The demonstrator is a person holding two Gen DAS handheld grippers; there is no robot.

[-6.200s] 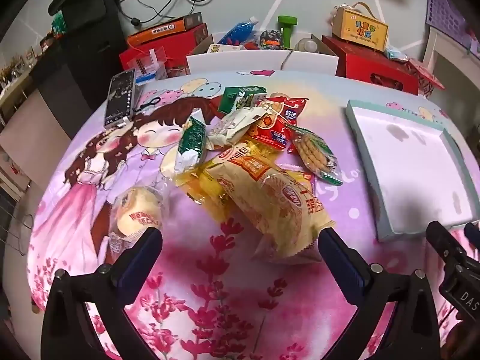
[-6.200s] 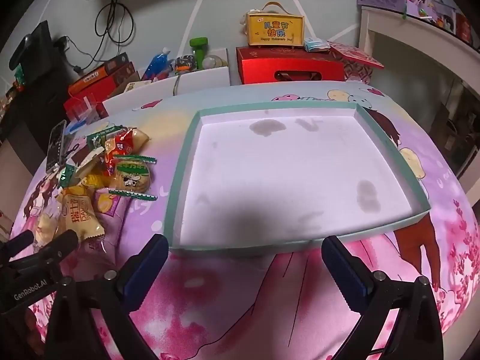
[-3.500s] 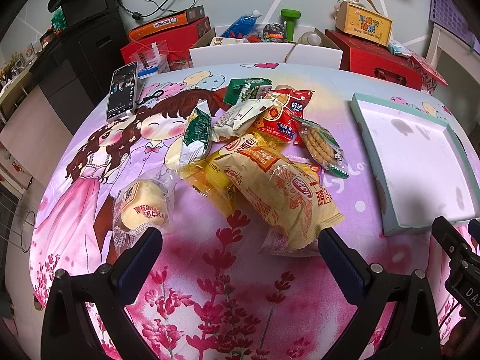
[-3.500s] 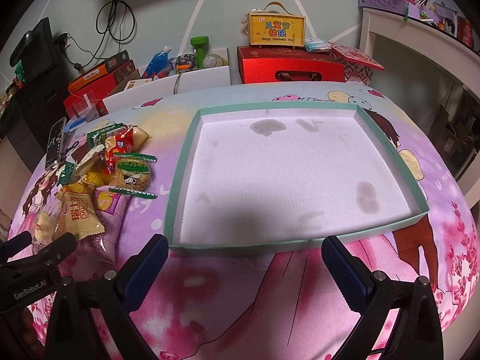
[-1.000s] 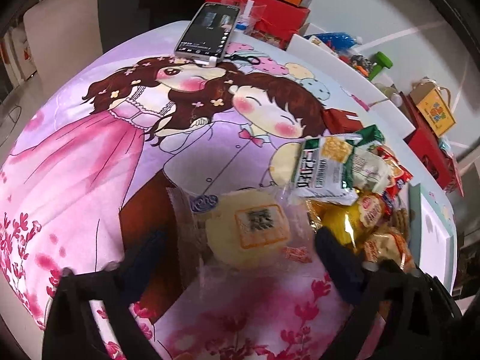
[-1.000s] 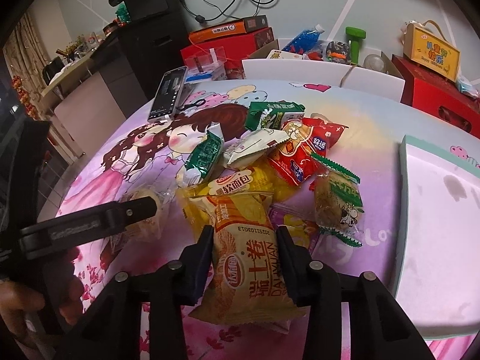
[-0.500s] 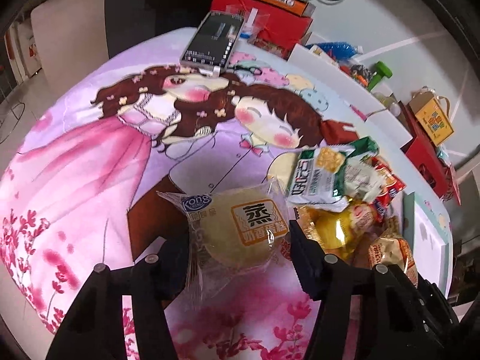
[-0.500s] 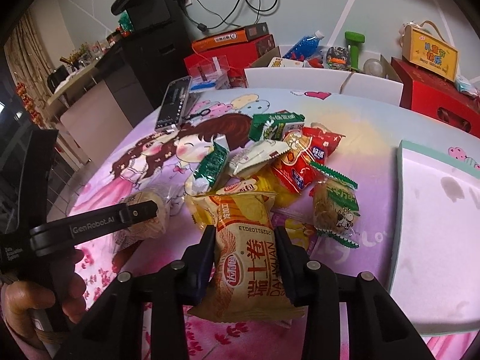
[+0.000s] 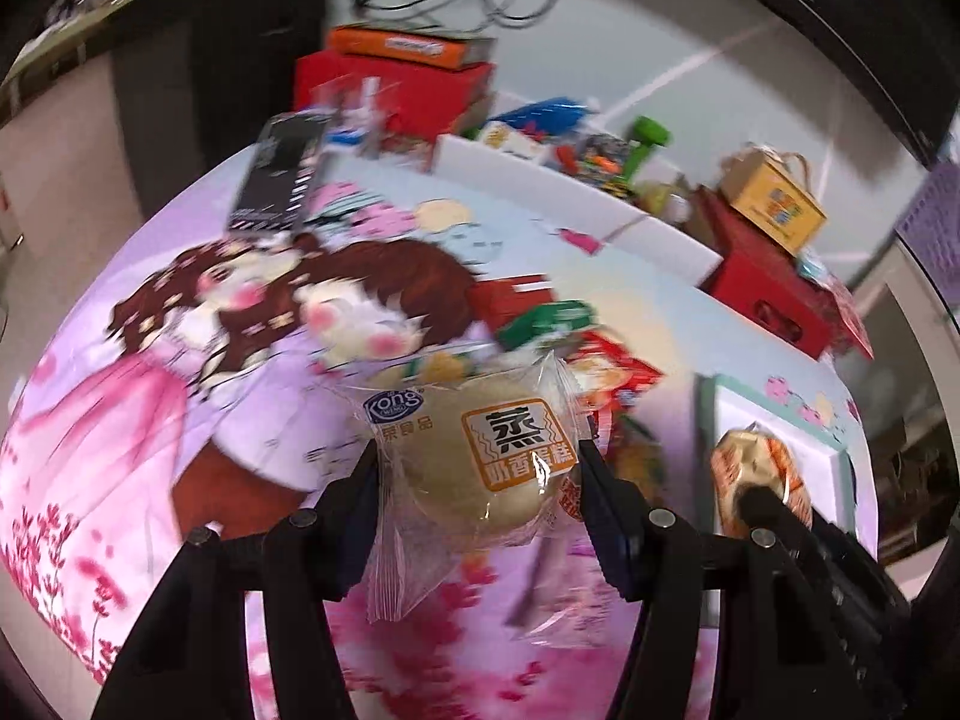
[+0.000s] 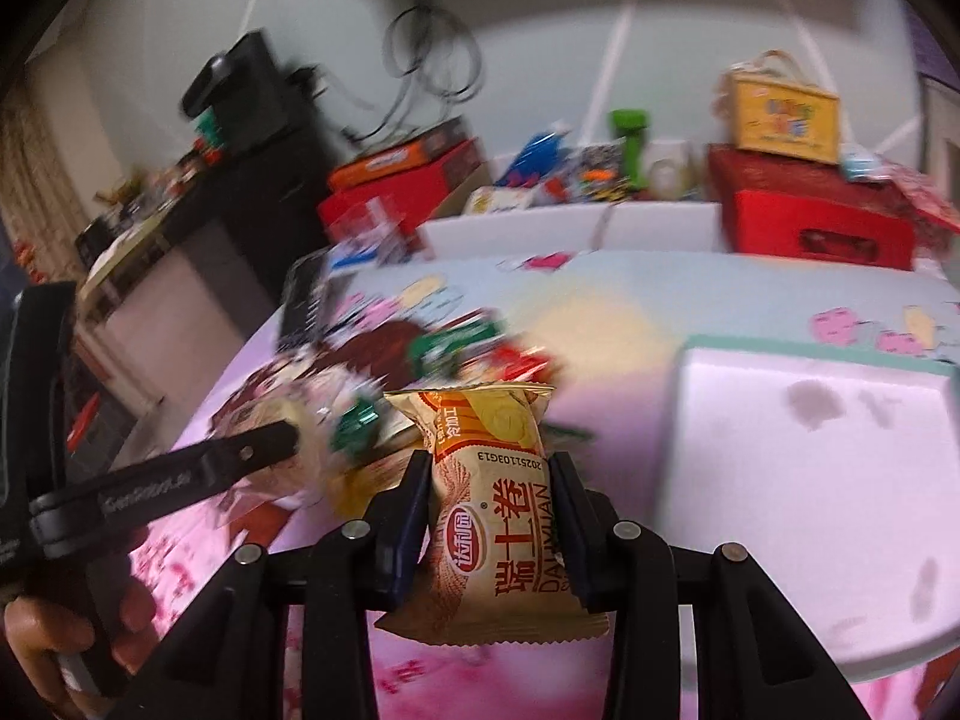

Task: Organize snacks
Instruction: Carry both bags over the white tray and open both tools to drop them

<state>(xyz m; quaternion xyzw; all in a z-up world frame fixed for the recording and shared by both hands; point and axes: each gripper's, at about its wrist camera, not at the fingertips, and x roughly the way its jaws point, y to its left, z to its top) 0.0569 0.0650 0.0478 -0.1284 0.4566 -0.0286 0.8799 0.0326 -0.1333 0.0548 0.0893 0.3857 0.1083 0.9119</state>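
Observation:
My left gripper is shut on a clear-wrapped steamed cake and holds it above the table. My right gripper is shut on a tan Swiss-roll packet, also lifted. The right gripper with its packet shows at the right of the left wrist view, near the tray. The left gripper arm with the cake shows at the left of the right wrist view. The remaining snack pile lies blurred behind. The white tray with a teal rim lies to the right.
A black phone lies at the table's far left. Red boxes, a yellow gift box, a white bin and clutter stand beyond the far edge. A dark cabinet stands at the left.
Both grippers have risen from the table with their snacks and swung right toward the tray. The views are motion-blurred now.

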